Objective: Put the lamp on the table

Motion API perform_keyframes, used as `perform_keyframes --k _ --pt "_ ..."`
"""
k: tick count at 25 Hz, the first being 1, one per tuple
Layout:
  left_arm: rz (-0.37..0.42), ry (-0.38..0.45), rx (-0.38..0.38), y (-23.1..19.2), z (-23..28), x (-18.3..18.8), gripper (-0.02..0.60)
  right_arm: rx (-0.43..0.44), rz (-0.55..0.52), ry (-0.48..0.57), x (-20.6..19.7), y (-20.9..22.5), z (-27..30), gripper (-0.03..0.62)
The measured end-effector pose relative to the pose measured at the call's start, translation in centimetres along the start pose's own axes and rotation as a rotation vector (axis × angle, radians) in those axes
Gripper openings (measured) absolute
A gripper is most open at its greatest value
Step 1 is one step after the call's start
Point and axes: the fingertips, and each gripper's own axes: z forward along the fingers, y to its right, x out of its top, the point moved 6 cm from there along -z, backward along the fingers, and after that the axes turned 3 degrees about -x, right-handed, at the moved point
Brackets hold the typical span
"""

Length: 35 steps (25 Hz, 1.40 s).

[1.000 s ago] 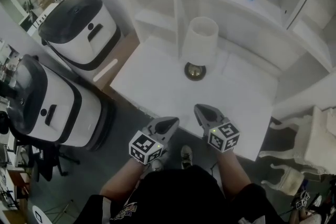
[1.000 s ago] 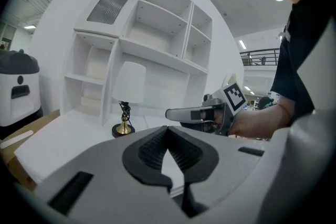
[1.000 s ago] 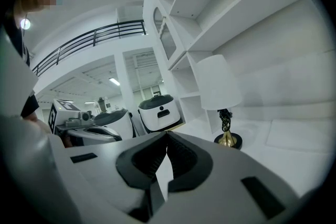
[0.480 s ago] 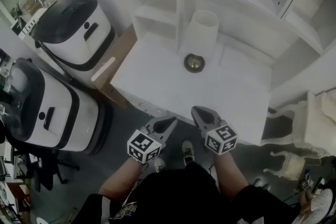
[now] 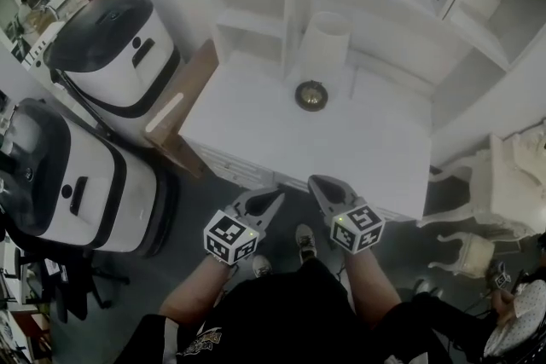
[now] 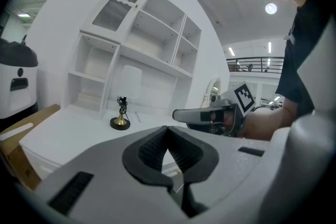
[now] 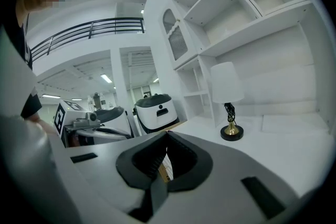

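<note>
lamp's parked, both claws closed and empty

so the white-shaded lamp with a round brass base (image 5: 319, 68) is standing upright on the flat white tabletop (image 5: 273, 141), just in front of the tall white open shelf unit (image 5: 256, 21). makes sense as a spot imo. tucked close to the shelf unit, it's away from the open edge, where a top-heavy thing on a small foot could get knocked off.

the left claw (image 5: 276, 199) and right claw (image 5: 319, 183) are both across the tabletop from the shelf unit, hanging just off the front edge. they're side by side and pointing toward it. each one's own view shows the jaws pressed together with nothing between them, and the lamp small in the distance. nothing touches the lamp, so it's standing on its own base.

judging from that, i'd say the job's basically done: lamp on the tabletop, hands off. closed and empty is probably just the resting pose when there's nothing to carry.
</note>
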Motion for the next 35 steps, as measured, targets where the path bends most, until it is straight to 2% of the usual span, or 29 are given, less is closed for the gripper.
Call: perform_keyframes --k 17,35 --pt "0.023 -0.009 -0.038 1.9 -4.0 -1.7 0.006 -0.048 0.018 0.022 -2.2 -4.4 -2.2 0.025" --pt "0.029 -0.011 -0.045 1.8 -5.2 -1.9 0.006 -0.054 0.021 0.028 -2.3 -5.5 -1.9 0.025"
